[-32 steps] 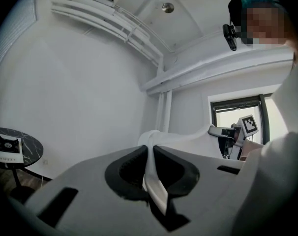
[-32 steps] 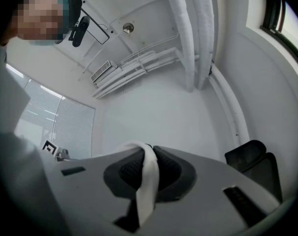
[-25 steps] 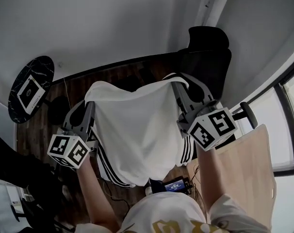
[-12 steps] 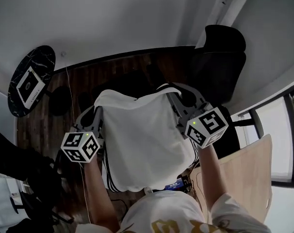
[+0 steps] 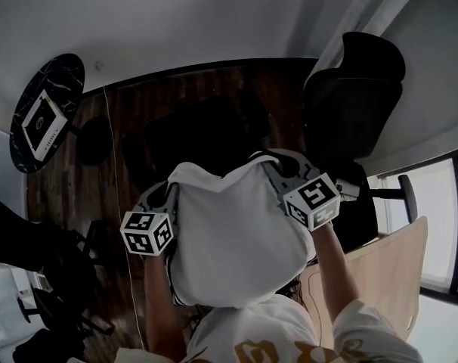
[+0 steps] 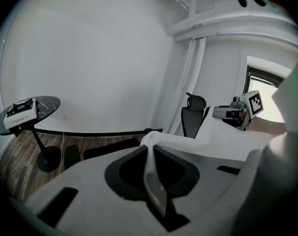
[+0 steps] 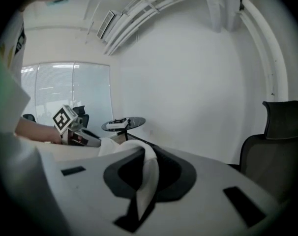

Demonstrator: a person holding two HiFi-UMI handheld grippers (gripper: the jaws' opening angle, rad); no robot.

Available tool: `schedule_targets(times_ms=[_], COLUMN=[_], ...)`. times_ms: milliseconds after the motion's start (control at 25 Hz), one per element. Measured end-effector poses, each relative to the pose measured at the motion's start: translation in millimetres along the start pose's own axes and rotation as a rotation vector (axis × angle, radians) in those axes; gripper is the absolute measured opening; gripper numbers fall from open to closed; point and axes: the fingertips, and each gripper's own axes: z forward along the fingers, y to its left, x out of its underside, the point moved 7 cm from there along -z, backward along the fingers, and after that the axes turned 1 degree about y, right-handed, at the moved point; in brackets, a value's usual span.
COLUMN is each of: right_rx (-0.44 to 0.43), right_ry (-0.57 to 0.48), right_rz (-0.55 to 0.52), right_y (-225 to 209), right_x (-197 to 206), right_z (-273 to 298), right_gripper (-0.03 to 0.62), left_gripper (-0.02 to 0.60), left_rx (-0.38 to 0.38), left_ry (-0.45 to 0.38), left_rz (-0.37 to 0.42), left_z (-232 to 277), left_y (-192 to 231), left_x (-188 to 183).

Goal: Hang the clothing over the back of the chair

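Left gripper (image 5: pixel 169 193), right gripper (image 5: pixel 268 162) lowered, clamping garment (image 5: pixel 236 240) (chair (image 5: pixel 351 97) beyond).

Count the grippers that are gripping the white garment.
2. The left gripper pinches the top edge of the white garment at the left, the right gripper at the right; the cloth hangs between them. No other gripper is in view.

Left gripper (image 6: pixel 150 154), right gripper (image 7: pixel 145 156): clamped on clothing (image 5: pixel 236 240)
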Motion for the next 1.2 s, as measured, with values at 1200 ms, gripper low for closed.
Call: schedule_targets(times_ms=[1200], right_rx=[-0.587], right_ry=[0.781], right_rz=[-0.33], right_y=[48.3], right_x=[194.9], right_z=[51.9], right_gripper=[0.059], left_gripper=[0.048], left_rx=[0.433], left_ry=[0.978], left_rz=[0.314], left_z=[71.6], left_y=[-58.4], left_x=[187.7])
